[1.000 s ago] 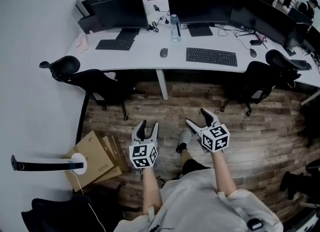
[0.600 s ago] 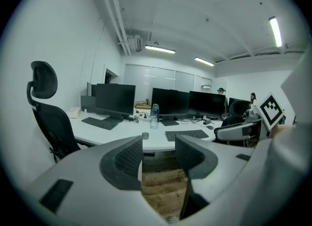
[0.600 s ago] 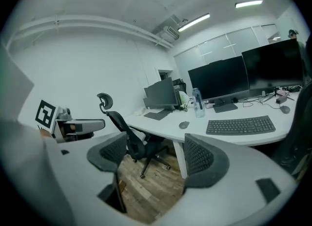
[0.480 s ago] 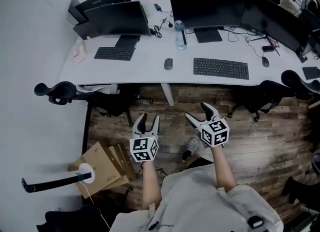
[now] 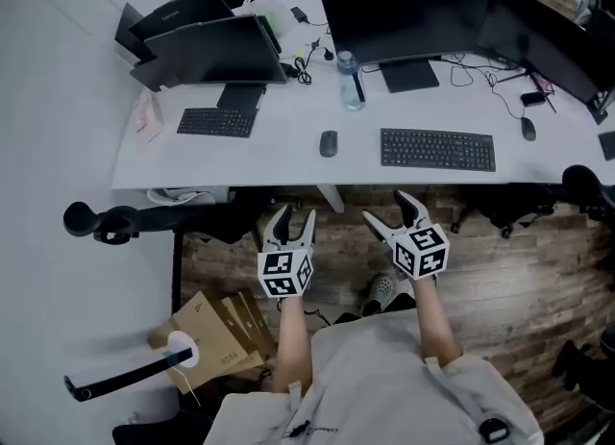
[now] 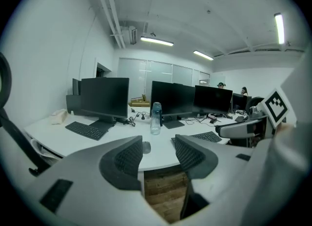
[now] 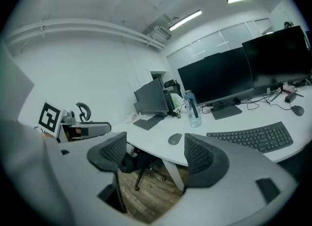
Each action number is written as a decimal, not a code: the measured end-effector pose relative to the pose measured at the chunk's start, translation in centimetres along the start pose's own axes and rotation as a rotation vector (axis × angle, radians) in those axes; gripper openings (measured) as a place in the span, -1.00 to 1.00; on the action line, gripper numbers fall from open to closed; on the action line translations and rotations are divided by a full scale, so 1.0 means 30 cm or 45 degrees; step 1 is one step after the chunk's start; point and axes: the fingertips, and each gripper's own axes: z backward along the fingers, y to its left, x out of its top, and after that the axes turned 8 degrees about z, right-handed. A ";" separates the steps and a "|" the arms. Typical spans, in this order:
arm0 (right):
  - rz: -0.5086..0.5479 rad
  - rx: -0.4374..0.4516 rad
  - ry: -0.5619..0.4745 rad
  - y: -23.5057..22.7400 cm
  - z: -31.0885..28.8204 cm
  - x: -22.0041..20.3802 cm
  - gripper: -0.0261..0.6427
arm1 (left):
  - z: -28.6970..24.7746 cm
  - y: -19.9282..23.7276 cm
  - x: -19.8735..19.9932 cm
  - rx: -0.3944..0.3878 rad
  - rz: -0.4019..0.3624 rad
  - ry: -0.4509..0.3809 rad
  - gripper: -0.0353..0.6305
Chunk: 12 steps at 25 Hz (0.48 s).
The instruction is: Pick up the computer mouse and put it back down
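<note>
The mouse [image 5: 329,143] lies on the desk [image 5: 279,160] near its front edge, beside a keyboard [image 5: 437,149], with the bottle [image 5: 347,81] farther back. The left tongs [image 5: 293,220] and right tongs [image 5: 387,210] hang over the wood floor [image 5: 519,270] just short of that edge (apart from the mouse), both spread open with nothing between their jaws.
</note>
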 end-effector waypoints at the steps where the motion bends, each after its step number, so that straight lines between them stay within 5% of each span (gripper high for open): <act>1: -0.004 -0.004 0.007 -0.018 -0.011 -0.002 0.21 | -0.031 0.003 -0.002 -0.010 -0.009 0.019 -0.25; 12: -0.030 -0.047 0.082 -0.103 -0.144 -0.029 0.21 | -0.368 0.106 0.002 -0.078 -0.008 0.090 -0.24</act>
